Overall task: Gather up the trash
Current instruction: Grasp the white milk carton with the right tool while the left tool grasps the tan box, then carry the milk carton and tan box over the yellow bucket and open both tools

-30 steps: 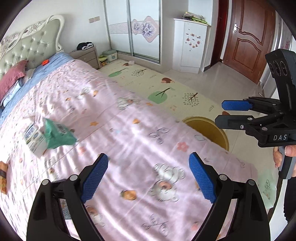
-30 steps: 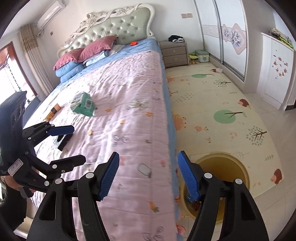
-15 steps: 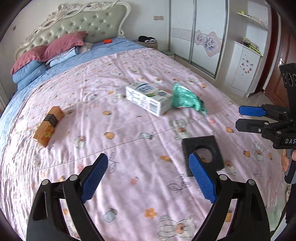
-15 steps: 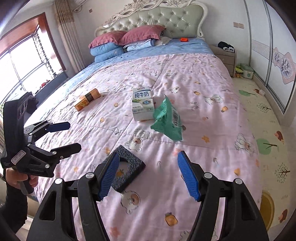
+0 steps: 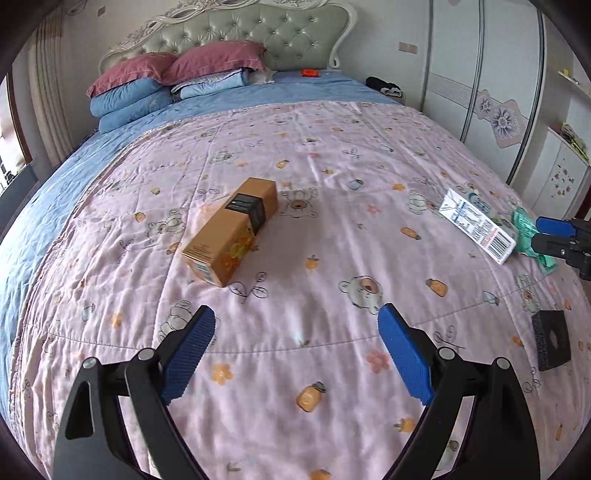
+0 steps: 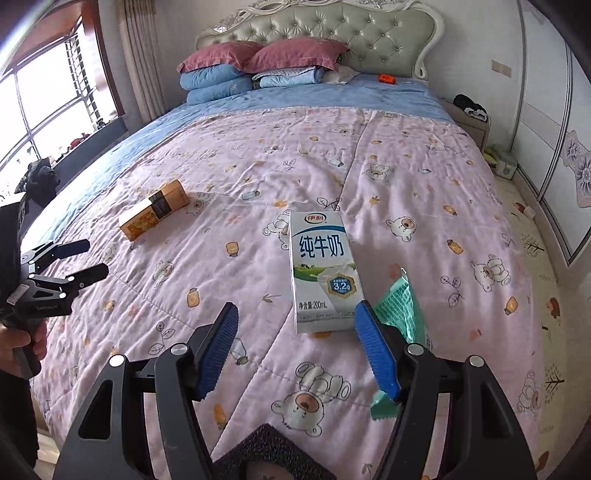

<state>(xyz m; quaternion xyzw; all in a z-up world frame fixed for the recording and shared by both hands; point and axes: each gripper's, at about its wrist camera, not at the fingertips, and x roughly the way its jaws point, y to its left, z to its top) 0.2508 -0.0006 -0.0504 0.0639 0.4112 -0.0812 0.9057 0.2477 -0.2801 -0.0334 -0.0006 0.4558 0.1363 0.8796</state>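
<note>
An orange carton (image 5: 232, 230) lies on the pink quilt ahead of my open, empty left gripper (image 5: 295, 354); it also shows in the right wrist view (image 6: 153, 214). A white milk carton (image 6: 323, 273) lies flat just ahead of my open, empty right gripper (image 6: 295, 347), with a green wrapper (image 6: 400, 310) beside it, partly behind the right finger. The milk carton (image 5: 478, 225) and green wrapper (image 5: 528, 236) show at the right of the left wrist view, by the right gripper (image 5: 554, 236). The left gripper (image 6: 79, 260) shows at the left of the right wrist view, open.
A black foam square with a hole (image 5: 550, 339) lies on the quilt near the right edge; its top (image 6: 266, 450) shows under my right gripper. Pillows (image 5: 177, 77) and headboard (image 5: 258, 33) are at the far end. A wardrobe (image 5: 491, 74) stands on the right.
Both grippers have swung left and moved forward over the bed. The orange carton now lies ahead of the left gripper and the milk carton just ahead of the right. Both stay open.
</note>
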